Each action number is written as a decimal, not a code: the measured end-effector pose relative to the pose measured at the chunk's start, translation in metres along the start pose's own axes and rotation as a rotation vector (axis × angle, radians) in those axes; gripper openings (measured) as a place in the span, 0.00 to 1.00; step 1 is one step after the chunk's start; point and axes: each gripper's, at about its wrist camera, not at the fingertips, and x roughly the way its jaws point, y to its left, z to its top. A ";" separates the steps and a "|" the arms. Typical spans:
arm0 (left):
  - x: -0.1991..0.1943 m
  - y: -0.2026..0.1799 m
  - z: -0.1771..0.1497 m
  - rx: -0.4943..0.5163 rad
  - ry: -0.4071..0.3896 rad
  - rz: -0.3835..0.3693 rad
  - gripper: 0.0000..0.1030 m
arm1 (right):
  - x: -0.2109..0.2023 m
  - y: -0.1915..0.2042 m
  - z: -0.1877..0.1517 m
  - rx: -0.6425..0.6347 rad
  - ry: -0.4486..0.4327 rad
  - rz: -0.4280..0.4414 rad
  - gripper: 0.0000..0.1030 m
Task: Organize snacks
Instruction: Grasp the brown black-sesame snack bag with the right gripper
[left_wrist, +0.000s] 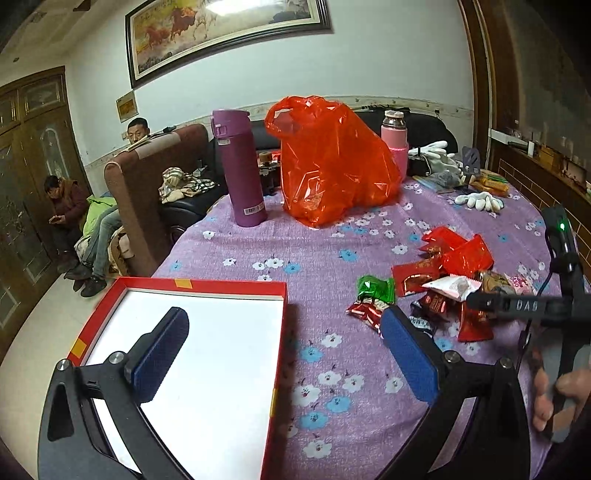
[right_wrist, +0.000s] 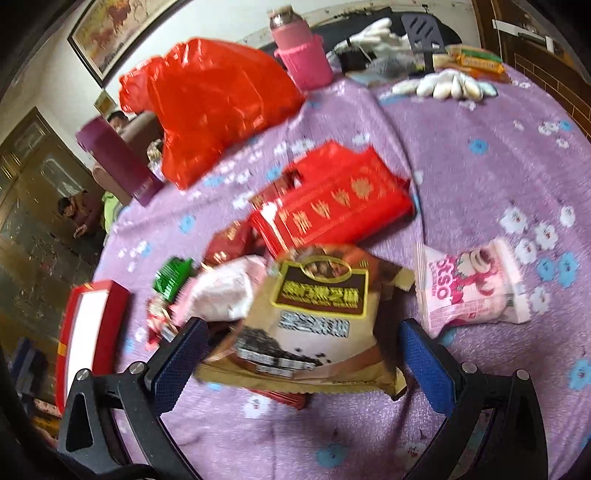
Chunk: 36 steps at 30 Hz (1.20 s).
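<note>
From the left wrist view, the left gripper (left_wrist: 284, 354) was spread wide with nothing between its blue pads; one pad hung over the white inside of the red box (left_wrist: 207, 354), the other over the purple flowered tablecloth (left_wrist: 332, 258). The box lay near the table edge, and no snack was in the part that showed. The heap of snacks (left_wrist: 447, 280), red, green and pink packets, lay to the right of the box, well apart from it. The right gripper (left_wrist: 476, 301) reached into this heap from the right, with a hand (left_wrist: 554, 398) on its handle; from here I could not tell how its fingers stood. Behind, a purple flask (left_wrist: 242, 170), an orange plastic bag (left_wrist: 332, 158) and a pink bottle (left_wrist: 395, 140) stood on the table. From the right wrist view, which was blurred, the right gripper (right_wrist: 299, 354) was released, its pads on either side of a brown snack packet (right_wrist: 321, 306) without pressing it. A big red packet (right_wrist: 332, 199) lay behind it, a pink packet (right_wrist: 469, 288) just to its right, and white gloves (right_wrist: 443, 86) at the far side.
</note>
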 end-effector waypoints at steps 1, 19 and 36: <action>0.000 -0.002 0.001 0.002 -0.004 -0.008 1.00 | 0.001 0.001 0.001 -0.011 0.005 -0.010 0.99; 0.045 0.090 0.054 -0.227 0.193 0.065 1.00 | 0.011 0.021 -0.008 -0.154 0.019 -0.126 1.00; 0.063 -0.044 0.016 0.148 0.272 -0.113 1.00 | -0.002 0.008 -0.012 -0.106 -0.041 -0.083 0.85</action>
